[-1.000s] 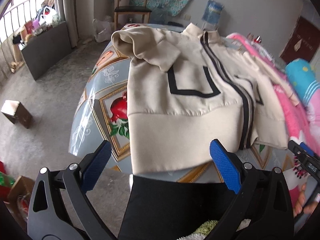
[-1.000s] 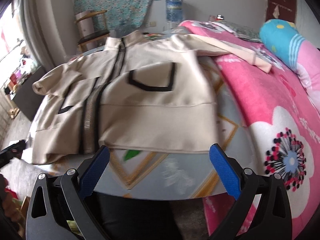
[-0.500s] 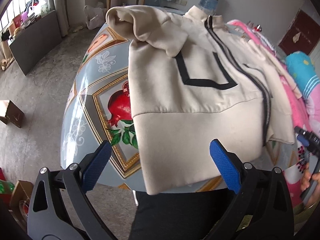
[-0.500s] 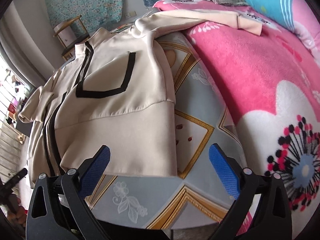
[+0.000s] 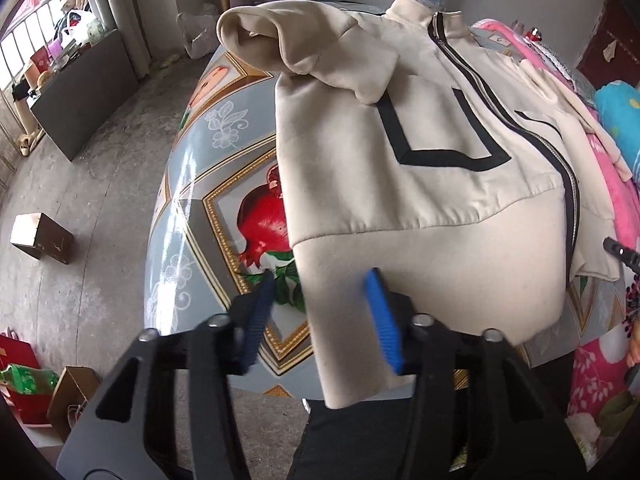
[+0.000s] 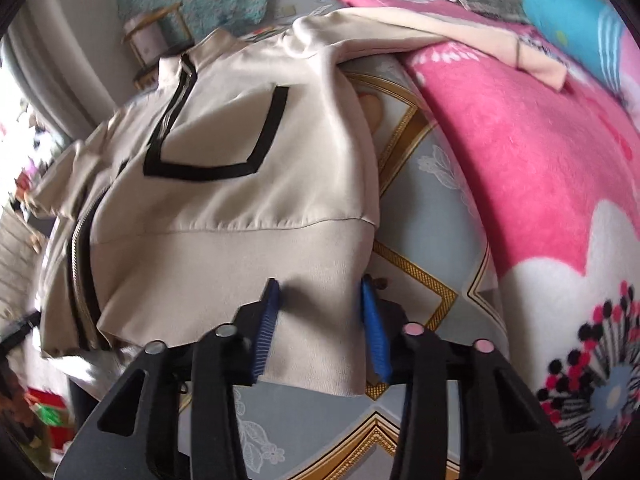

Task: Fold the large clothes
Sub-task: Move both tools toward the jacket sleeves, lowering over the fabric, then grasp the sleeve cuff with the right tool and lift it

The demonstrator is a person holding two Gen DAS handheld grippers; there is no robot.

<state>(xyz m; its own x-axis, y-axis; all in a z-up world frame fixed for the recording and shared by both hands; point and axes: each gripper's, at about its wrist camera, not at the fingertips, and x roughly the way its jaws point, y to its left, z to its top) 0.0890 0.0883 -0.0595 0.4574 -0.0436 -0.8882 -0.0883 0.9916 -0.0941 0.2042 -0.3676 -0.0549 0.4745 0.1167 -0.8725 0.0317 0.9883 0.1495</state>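
Between the blue pads of the left claw [image 5: 322,280]: the hem corner of the cream jacket [image 5: 420,176], spread over the patterned table [image 5: 208,184] ahead. Jaws just closing, half shut; pinch on cloth unclear. Same at the right claw [image 6: 320,286], straddling the other corner, pink blanket [image 6: 540,168] alongside.

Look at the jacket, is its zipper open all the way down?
No, the jacket lies zipped shut, its zipper joining both fronts down to the hem.
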